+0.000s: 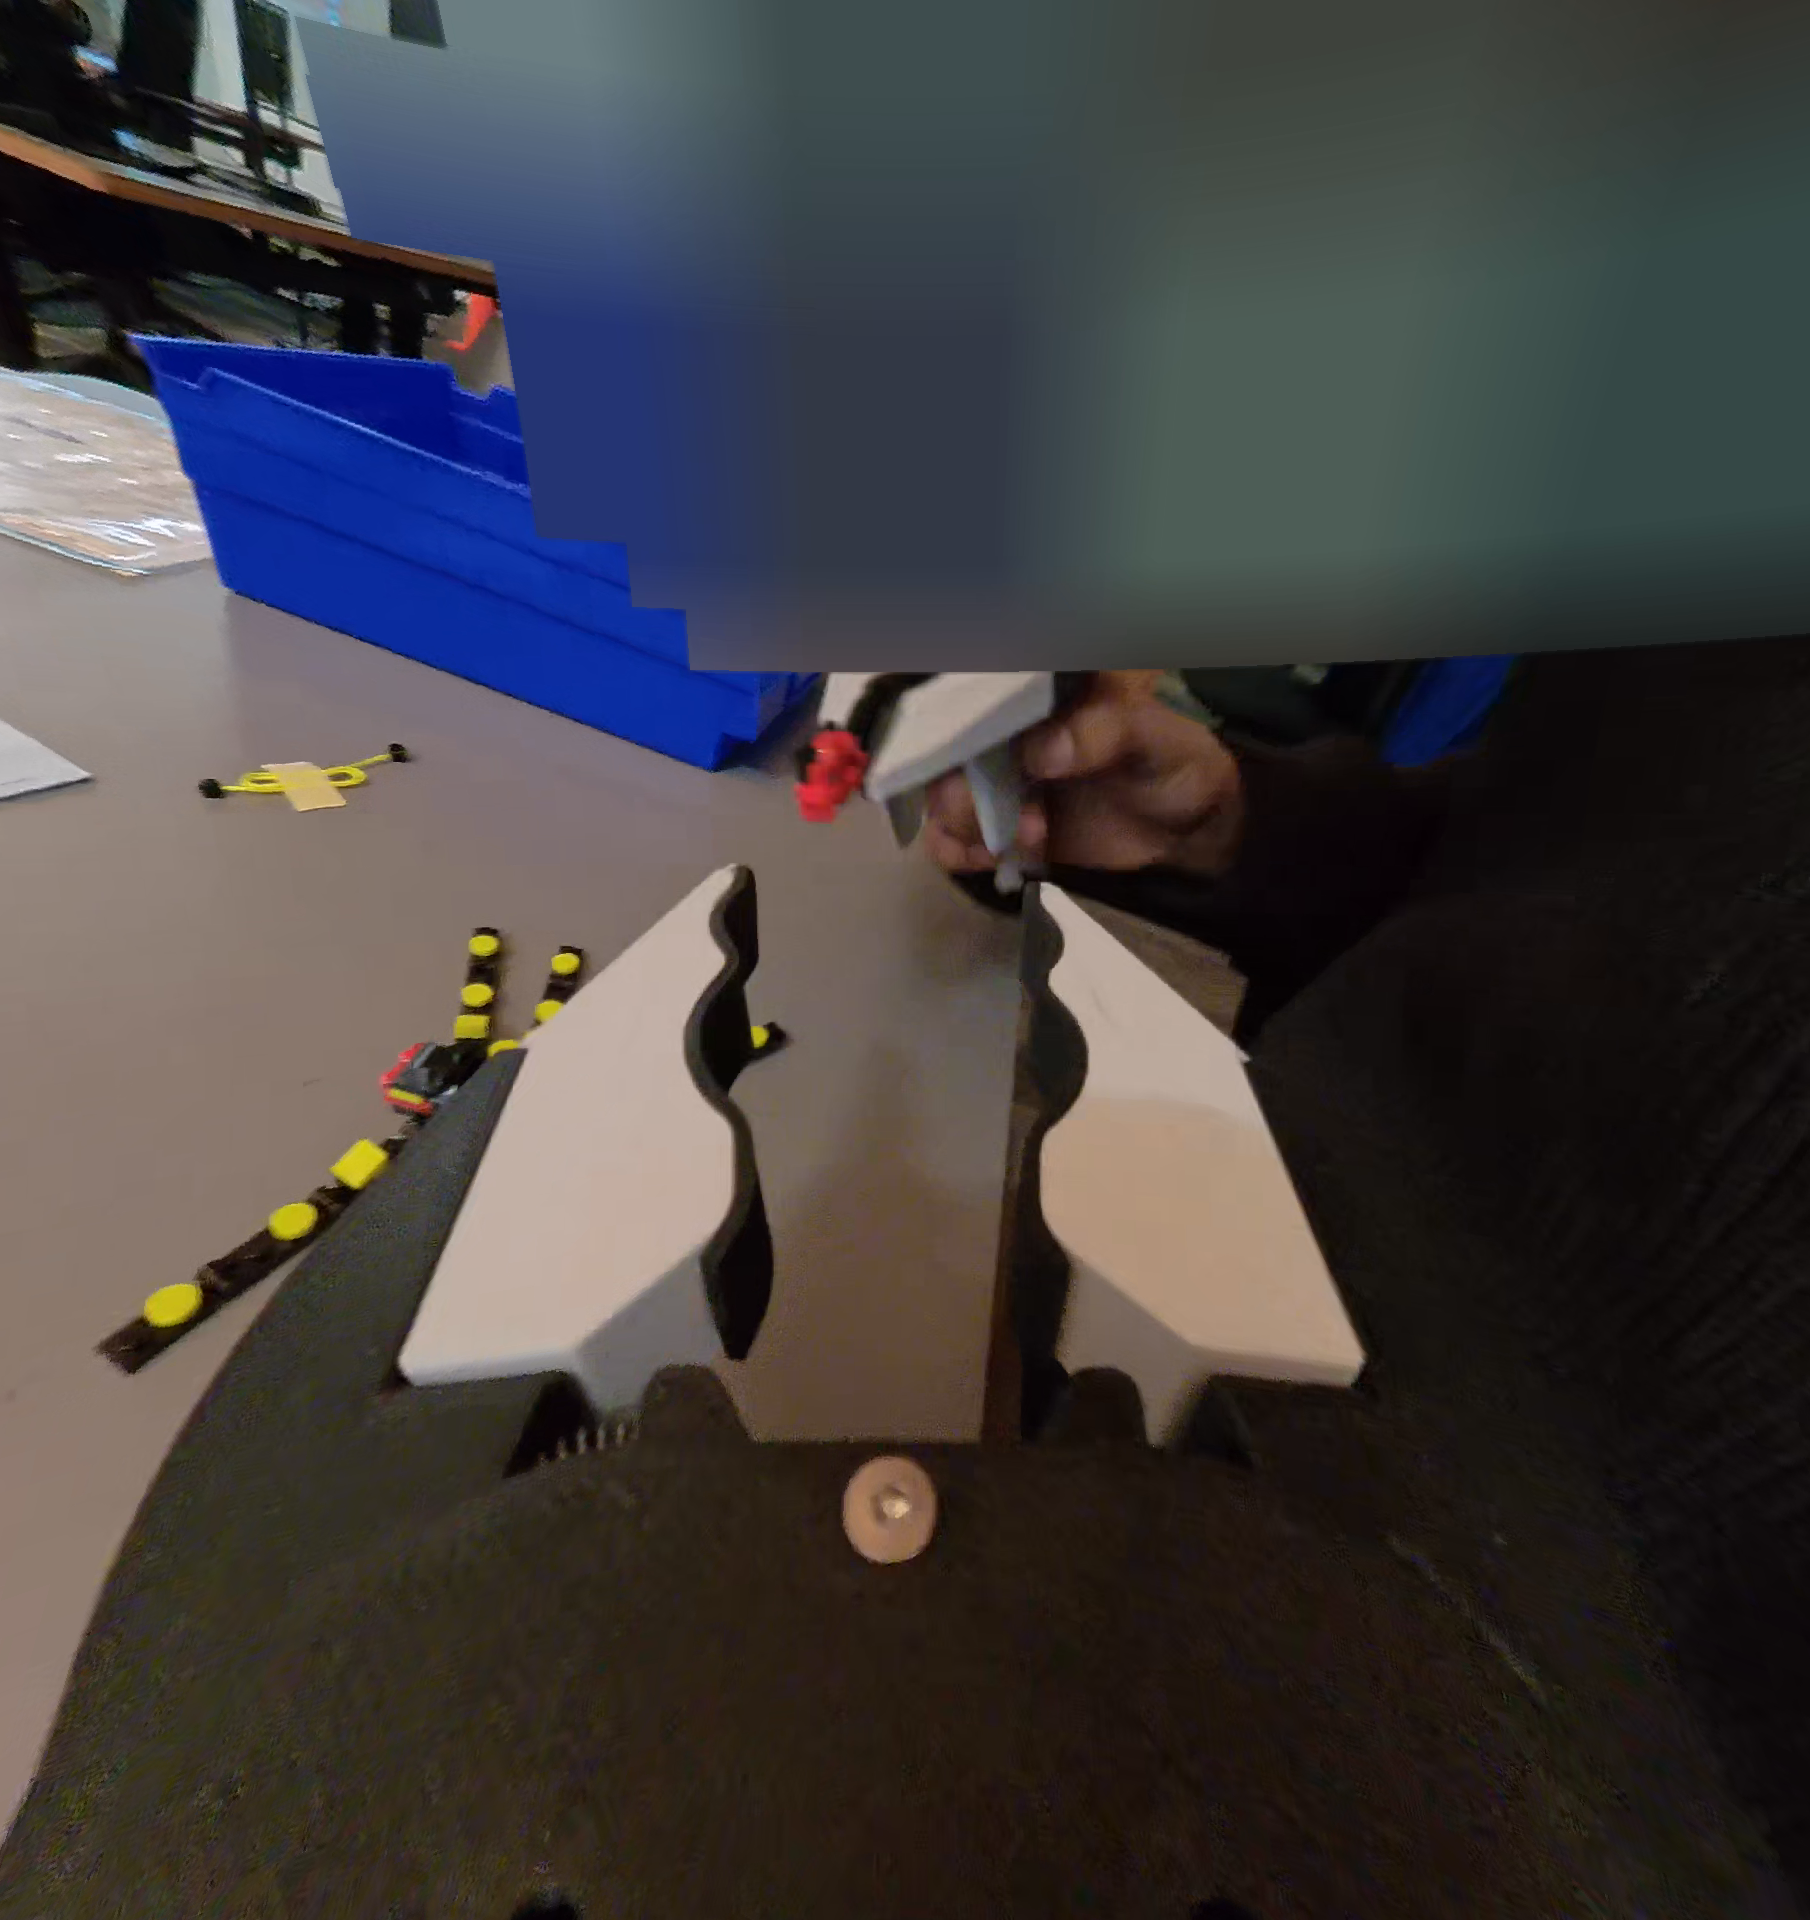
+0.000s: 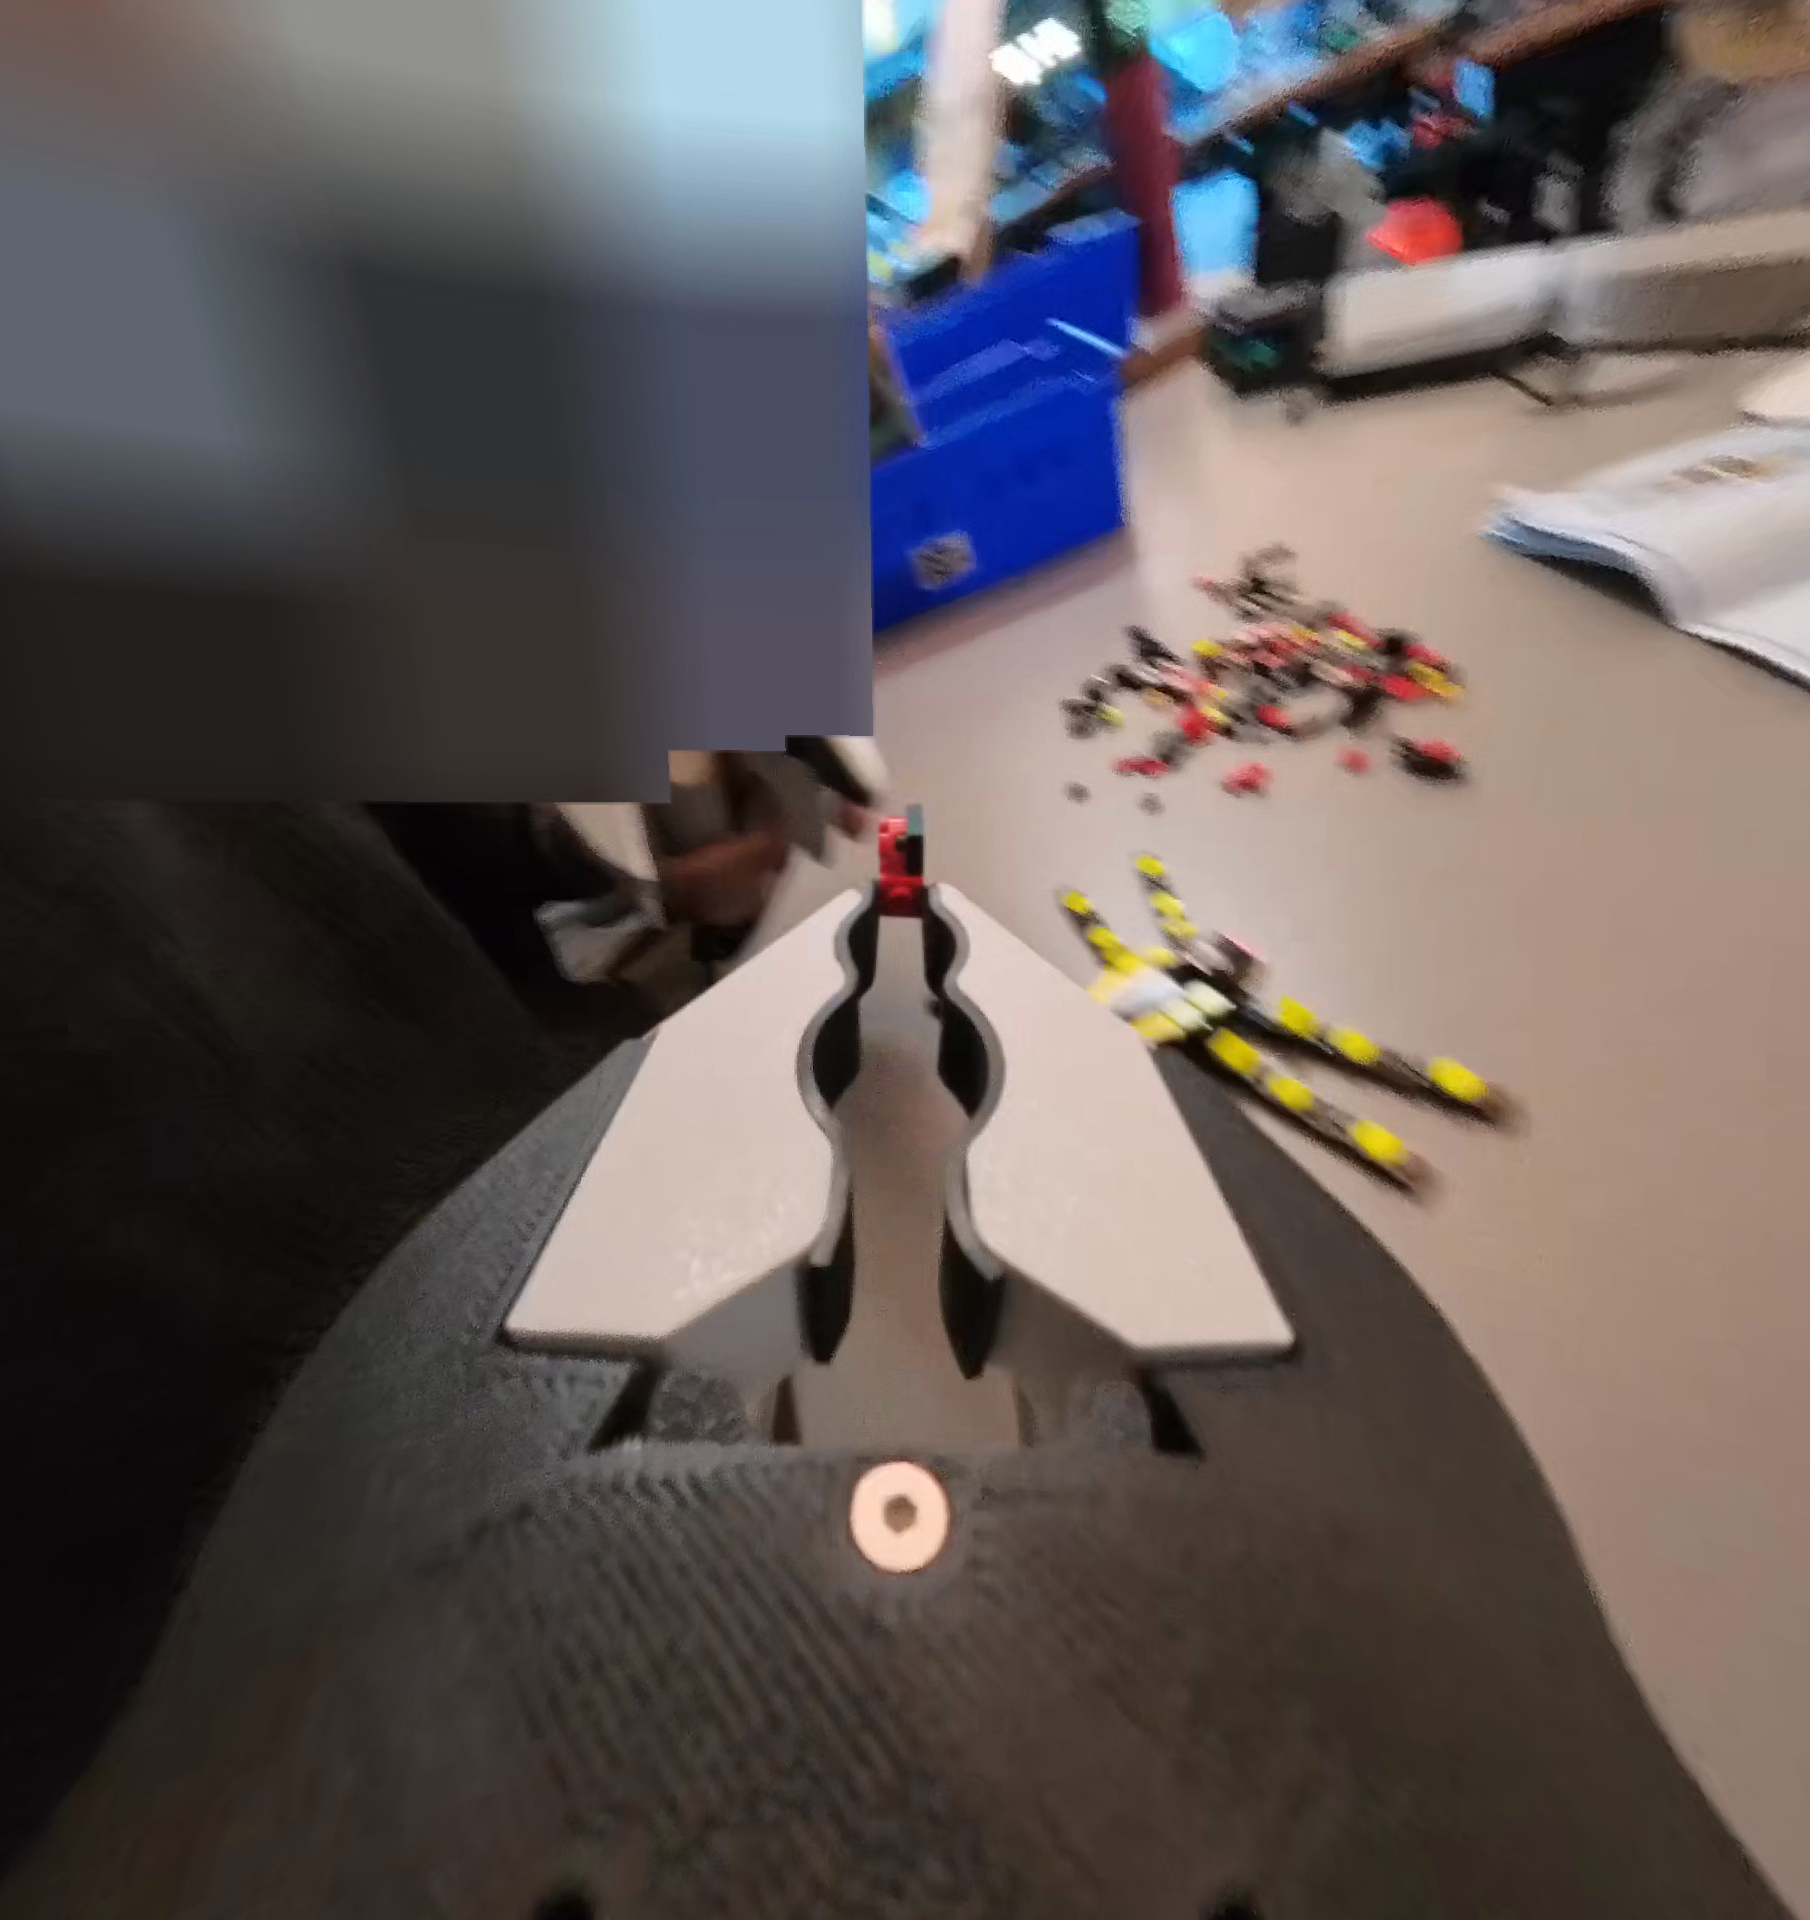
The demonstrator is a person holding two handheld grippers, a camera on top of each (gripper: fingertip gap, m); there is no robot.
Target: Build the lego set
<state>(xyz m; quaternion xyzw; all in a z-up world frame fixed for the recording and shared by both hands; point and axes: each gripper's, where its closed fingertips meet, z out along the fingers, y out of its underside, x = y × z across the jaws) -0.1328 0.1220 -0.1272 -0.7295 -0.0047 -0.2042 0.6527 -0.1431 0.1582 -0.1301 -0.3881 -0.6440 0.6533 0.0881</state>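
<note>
My left gripper (image 1: 885, 894) is open and empty, held low over the table. Beyond it, the right gripper (image 1: 942, 748) holds a small red lego piece (image 1: 828, 774), with a hand (image 1: 1119, 790) behind it. In the right wrist view, my right gripper (image 2: 899, 902) is shut on the red piece (image 2: 896, 857), which sticks up from the fingertips. A black lego assembly with yellow studs (image 1: 361, 1143) lies left of the left gripper. It also shows in the right wrist view (image 2: 1275, 1029), to the right of the fingers.
A pile of loose red, black and yellow bricks (image 2: 1285, 675) lies farther out. A blue bin (image 1: 444, 499) stands at the back, also seen in the right wrist view (image 2: 994, 447). A yellow string piece with tape (image 1: 298, 779) and an open booklet (image 2: 1711, 540) lie on the table. Some 5 cm of space lies between my two pairs of fingers.
</note>
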